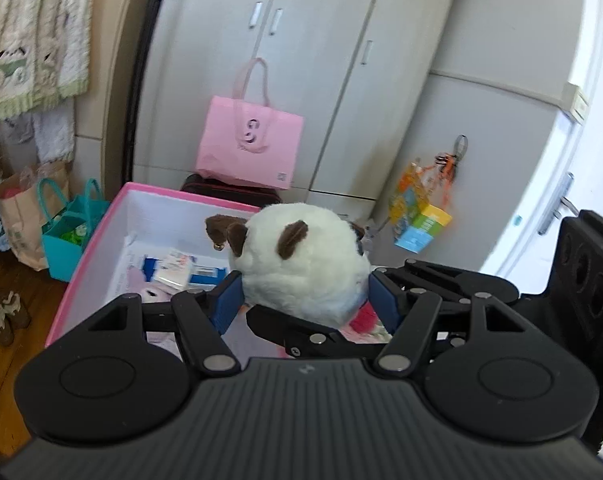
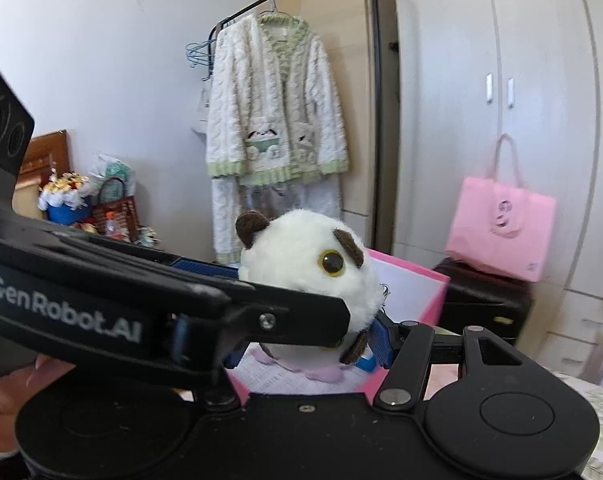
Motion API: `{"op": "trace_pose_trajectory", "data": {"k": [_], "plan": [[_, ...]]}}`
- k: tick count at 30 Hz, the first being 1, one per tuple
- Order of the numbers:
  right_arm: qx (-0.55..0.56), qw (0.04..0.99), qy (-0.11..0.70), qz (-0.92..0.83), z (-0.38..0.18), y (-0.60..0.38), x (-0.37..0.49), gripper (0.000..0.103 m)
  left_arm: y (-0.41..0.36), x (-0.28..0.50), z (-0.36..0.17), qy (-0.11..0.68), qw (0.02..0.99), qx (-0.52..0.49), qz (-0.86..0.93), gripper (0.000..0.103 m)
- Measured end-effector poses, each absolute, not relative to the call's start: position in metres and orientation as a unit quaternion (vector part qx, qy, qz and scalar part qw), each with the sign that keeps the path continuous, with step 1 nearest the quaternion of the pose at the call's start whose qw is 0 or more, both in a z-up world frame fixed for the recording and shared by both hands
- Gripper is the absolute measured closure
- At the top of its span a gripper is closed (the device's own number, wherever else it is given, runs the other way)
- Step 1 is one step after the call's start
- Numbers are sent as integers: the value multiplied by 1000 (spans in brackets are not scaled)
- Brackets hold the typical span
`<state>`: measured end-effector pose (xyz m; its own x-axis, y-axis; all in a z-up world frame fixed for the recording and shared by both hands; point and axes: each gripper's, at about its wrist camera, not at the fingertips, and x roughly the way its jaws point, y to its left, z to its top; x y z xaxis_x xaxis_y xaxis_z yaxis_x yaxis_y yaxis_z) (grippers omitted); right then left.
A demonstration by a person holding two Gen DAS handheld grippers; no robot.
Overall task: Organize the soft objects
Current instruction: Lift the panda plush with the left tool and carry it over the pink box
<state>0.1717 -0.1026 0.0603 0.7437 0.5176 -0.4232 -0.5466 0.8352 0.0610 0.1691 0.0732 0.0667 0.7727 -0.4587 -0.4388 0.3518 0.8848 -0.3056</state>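
Note:
A round white plush toy (image 1: 301, 264) with brown ears is clamped between the blue pads of my left gripper (image 1: 305, 300), held above a pink-rimmed white box (image 1: 101, 232). The box holds papers, small packets and a pale pink soft item. In the right wrist view the same plush (image 2: 309, 264) shows its yellow eye, with the left gripper's body (image 2: 161, 304) crossing in front. My right gripper (image 2: 305, 352) sits just below and around the plush's underside over the pink box (image 2: 413, 284); one blue pad (image 2: 377, 340) shows beside the toy, the other is hidden.
A pink tote bag (image 1: 249, 140) rests on a dark case against grey wardrobe doors. A teal bag (image 1: 69, 236) and a paper bag stand left of the box on the wood floor. A fleece jacket (image 2: 273, 112) hangs on a rack. A colourful toy (image 1: 421, 212) hangs from the cabinet.

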Motion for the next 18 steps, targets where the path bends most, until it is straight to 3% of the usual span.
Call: {"op": "trace_pose_trajectory", "data": {"k": [18], "plan": [[-48, 895, 328, 300, -4, -64, 256, 37, 111, 258, -10, 362, 890, -179, -211, 37]]}}
